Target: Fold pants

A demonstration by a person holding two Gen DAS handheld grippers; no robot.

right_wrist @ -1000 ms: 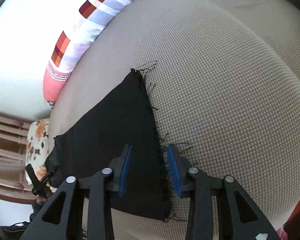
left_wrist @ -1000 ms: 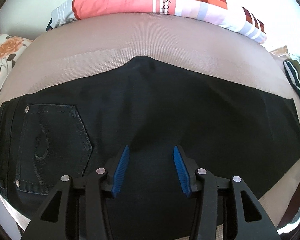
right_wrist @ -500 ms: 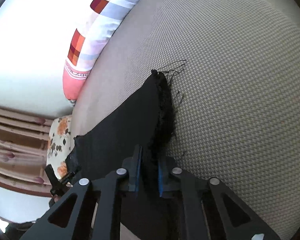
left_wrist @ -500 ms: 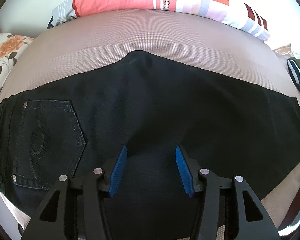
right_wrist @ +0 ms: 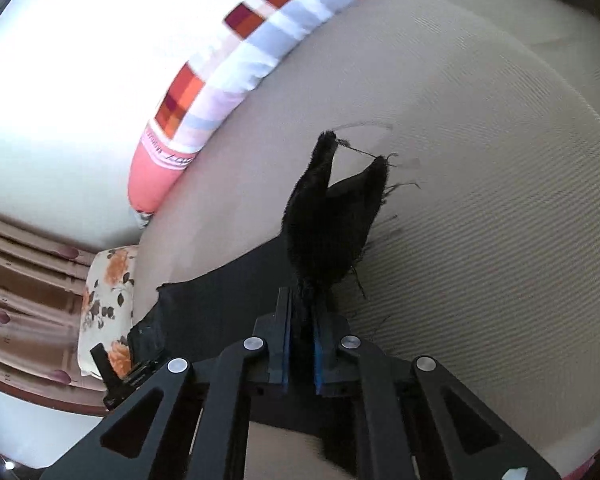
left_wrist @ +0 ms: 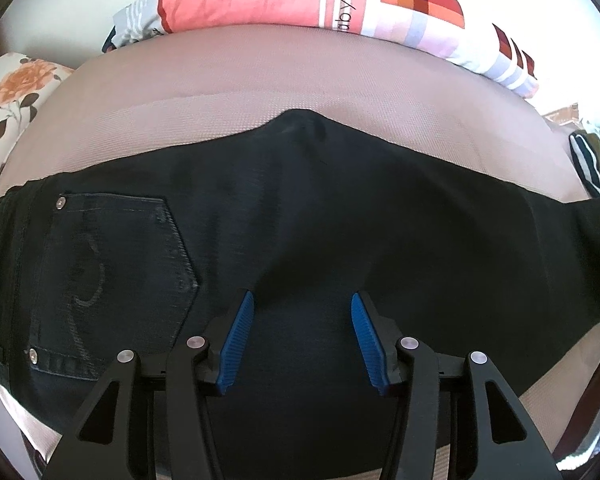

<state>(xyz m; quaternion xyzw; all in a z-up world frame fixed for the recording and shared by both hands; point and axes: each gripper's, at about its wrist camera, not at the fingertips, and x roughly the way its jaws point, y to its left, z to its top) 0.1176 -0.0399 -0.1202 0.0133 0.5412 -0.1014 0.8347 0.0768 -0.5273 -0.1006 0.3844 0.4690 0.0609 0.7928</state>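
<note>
Black jeans (left_wrist: 320, 224) lie flat, folded lengthwise, across a beige mattress (left_wrist: 300, 80), with the waistband and back pocket (left_wrist: 112, 264) at the left. My left gripper (left_wrist: 302, 300) is open and hovers just above the thigh area near the front edge. My right gripper (right_wrist: 301, 300) is shut on the frayed leg hem (right_wrist: 332, 216) and holds it lifted off the mattress (right_wrist: 480, 220), with the hem corners sticking up. The rest of the jeans (right_wrist: 228, 292) trails left toward the waistband.
A long pink, white and checked pillow (left_wrist: 320, 4) lies along the far side of the mattress; it also shows in the right wrist view (right_wrist: 236, 80). A floral cushion (left_wrist: 16, 92) is at the left. Striped cloth (left_wrist: 588, 160) lies at the right edge.
My right gripper closed on the leg hem and lifted it off the mattress, so the hem now stands up. My left gripper stayed open, shifting only slightly over the jeans.
</note>
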